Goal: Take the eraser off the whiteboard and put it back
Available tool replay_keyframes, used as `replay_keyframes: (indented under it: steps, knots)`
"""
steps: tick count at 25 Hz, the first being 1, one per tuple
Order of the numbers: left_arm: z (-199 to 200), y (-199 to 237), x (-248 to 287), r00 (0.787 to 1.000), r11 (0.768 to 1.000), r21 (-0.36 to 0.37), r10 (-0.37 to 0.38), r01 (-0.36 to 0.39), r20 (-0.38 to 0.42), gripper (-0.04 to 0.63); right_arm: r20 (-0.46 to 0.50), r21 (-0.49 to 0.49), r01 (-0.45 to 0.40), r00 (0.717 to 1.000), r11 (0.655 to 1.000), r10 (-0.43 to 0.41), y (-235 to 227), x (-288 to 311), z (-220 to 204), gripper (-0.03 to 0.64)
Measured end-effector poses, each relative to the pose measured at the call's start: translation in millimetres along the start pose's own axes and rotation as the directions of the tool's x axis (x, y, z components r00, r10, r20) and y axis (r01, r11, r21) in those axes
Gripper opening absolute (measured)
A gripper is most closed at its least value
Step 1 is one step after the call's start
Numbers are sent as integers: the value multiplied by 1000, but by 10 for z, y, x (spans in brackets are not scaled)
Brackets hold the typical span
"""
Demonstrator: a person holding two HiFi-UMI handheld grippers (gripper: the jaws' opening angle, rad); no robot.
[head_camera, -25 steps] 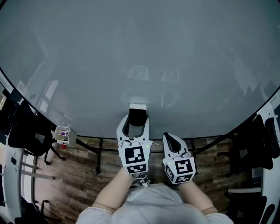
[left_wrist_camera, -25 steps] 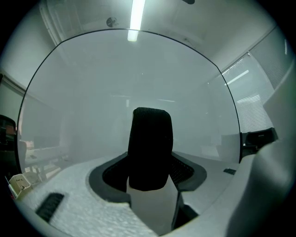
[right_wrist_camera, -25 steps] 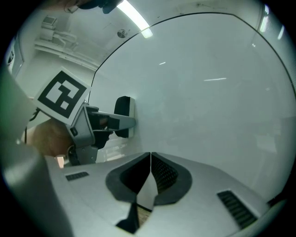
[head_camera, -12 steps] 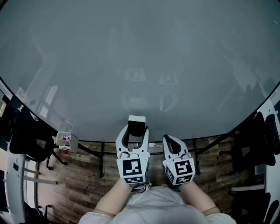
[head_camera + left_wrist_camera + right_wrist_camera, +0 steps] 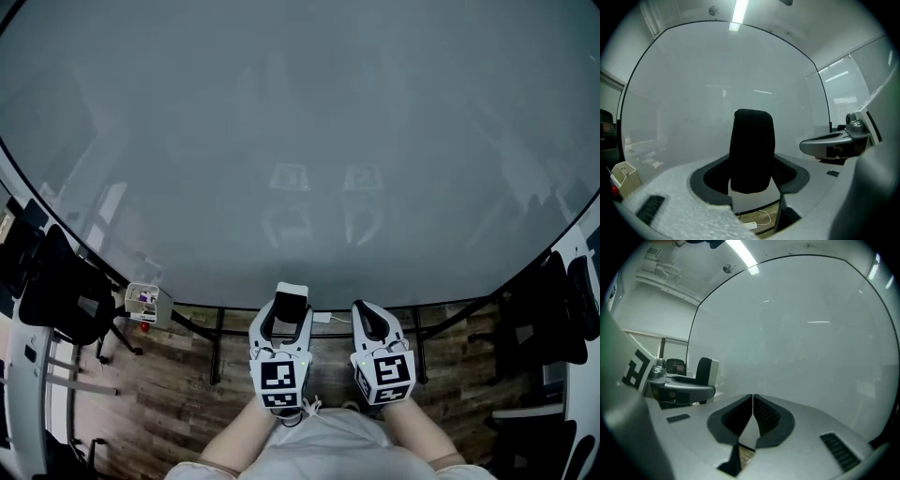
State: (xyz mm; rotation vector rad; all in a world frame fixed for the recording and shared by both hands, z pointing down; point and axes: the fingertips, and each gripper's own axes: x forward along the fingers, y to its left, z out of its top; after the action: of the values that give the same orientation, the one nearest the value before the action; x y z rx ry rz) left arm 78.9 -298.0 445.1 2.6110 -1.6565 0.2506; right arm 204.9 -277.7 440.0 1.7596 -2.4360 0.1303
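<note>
The whiteboard [image 5: 300,141] fills most of the head view, and its grey surface bears faint reflections of both grippers. My left gripper [image 5: 289,317] is shut on the eraser [image 5: 290,302], a black felt block with a white back, held at the board's lower edge. In the left gripper view the eraser [image 5: 751,150] stands upright between the jaws, with the board [image 5: 717,84] behind it. My right gripper [image 5: 367,317] is just to the right, shut with nothing in it; its pads [image 5: 761,413] meet in the right gripper view. The eraser [image 5: 706,371] also shows there at the left.
A small white box [image 5: 146,301] hangs at the board's lower left. Dark office chairs [image 5: 56,286] stand at the left, and more chairs [image 5: 553,305] at the right. The board's black stand legs [image 5: 217,345] rise from a wooden floor [image 5: 169,412]. A white cable [image 5: 324,319] lies below.
My left gripper has come down the board with the eraser still in it, from well onto the surface to the lower edge. The right gripper has stayed where it was.
</note>
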Motion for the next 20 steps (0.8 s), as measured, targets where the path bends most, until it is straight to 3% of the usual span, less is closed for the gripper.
replay_keyframes:
  steps: [20]
  knots:
    - [44,52,-132,1000,997,-71,-4,5,9,259,11,25,1,1000,1000,-1,153,-17,6,28]
